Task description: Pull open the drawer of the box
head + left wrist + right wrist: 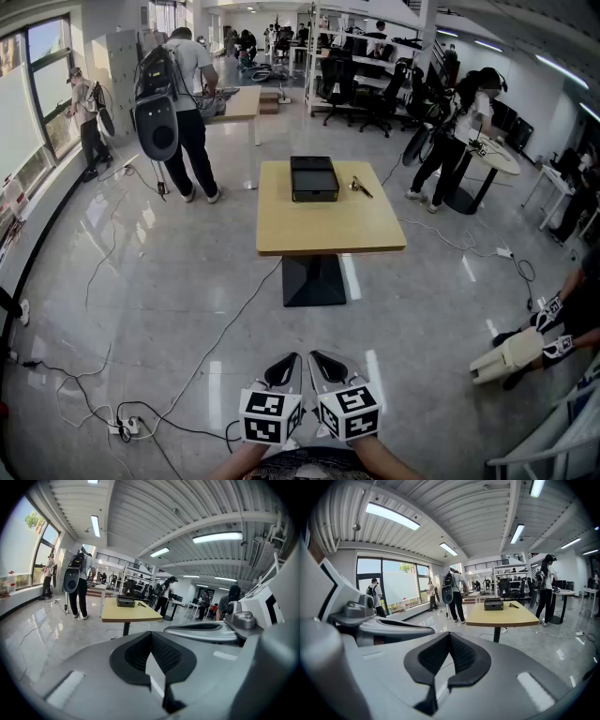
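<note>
A black box (314, 178) sits at the far end of a yellow table (328, 234), well ahead of me across the floor. Its drawer front looks flush with the box. Both grippers hang low at the bottom of the head view, side by side and far from the table. The left gripper (289, 362) is shut with nothing in it, and so is the right gripper (321, 360). The left gripper view shows its shut gripper (151, 634), with the box (125, 602) small in the distance. In the right gripper view the gripper (450, 635) is shut too, the box (493, 604) beyond.
A small tool (360, 187) lies right of the box. Cables and a power strip (127, 427) trail over the glossy floor at left. A person with a backpack (183, 103) stands back left, another (459, 131) at a round table. Someone else's gripper (511, 354) reaches in from the right.
</note>
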Available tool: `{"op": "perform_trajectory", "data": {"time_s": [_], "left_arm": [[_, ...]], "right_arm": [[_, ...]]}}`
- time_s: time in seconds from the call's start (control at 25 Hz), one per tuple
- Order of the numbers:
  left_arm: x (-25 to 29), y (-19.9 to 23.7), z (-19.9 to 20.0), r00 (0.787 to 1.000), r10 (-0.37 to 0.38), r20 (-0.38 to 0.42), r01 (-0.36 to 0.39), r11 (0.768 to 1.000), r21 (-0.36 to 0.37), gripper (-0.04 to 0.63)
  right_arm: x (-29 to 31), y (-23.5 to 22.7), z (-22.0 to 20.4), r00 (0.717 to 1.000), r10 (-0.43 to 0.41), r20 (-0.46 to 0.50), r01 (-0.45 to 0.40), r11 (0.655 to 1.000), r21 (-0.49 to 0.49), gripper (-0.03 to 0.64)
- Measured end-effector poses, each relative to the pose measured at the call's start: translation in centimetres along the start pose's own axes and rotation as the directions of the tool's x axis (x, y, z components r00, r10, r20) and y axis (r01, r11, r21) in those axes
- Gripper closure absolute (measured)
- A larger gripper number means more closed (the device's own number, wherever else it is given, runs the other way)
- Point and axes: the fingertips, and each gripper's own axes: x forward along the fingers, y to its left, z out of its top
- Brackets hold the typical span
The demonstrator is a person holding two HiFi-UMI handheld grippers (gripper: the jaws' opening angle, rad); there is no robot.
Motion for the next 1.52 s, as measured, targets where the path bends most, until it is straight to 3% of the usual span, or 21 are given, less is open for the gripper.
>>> {"op": "perform_trajectory", "data": {"time_s": [0.12,0.2,0.44,0.6,0.76,0.88,1.0,1.08,1.24,1.52], "left_arm": [[1.6,-3.8,7.2,1.0,-0.007,-0.018,0.007,1.0,0.004,0.591],[3.4,-4.8,9.1,1.0,0.001,-0.013,-0.001,1.0,0.012,0.591],[6.0,-9.8,6.7,1.0,0.0,-0.012,0.0,1.0,0.022,0.591],[5.4,-9.1,9.8,1.0,-0.005,-0.016,0.005,1.0,0.024,0.591],[13.2,-9.6,8.1,1.0,-0.014,-0.025,0.014,1.0,0.024,0.591],[21.9,-11.3,7.3,0.999,-0.017,-0.034,0.017,1.0,0.018,0.591],[32.7,-12.8,13.6,0.999,-0.009,-0.041,0.01,1.0,0.021,0.591],[42.4,-15.5,17.8,0.999,-0.005,-0.043,0.006,1.0,0.02,0.591],[63.8,-21.3,21.3,0.999,0.007,-0.046,-0.005,0.999,0.032,0.589],[100.5,-25.3,32.8,0.999,0.039,-0.027,-0.038,0.998,0.05,0.586]], "right_arm": [[-2.5,-3.8,6.8,1.0,0.001,-0.003,-0.001,1.0,0.006,0.612],[-2.8,-6.0,8.6,1.0,0.001,-0.005,-0.001,1.0,0.009,0.612],[-5.9,-10.3,5.7,1.0,-0.004,-0.001,0.004,1.0,0.008,0.612],[-5.6,-9.8,8.8,1.0,-0.02,-0.006,0.02,1.0,-0.001,0.612],[-2.3,-16.7,6.5,0.999,-0.03,-0.009,0.03,1.0,0.004,0.612],[0.3,-24.9,4.9,0.999,-0.031,-0.013,0.031,0.999,0.005,0.612],[4.1,-35.6,10.4,1.0,-0.029,-0.01,0.029,1.0,0.004,0.612],[6.3,-45.8,13.8,1.0,-0.027,-0.001,0.027,1.0,-0.005,0.612],[11.3,-67.4,15.6,1.0,-0.013,0.016,0.013,1.0,-0.013,0.612],[25.2,-102.5,23.8,1.0,0.005,0.021,-0.004,0.999,-0.041,0.612]]}}
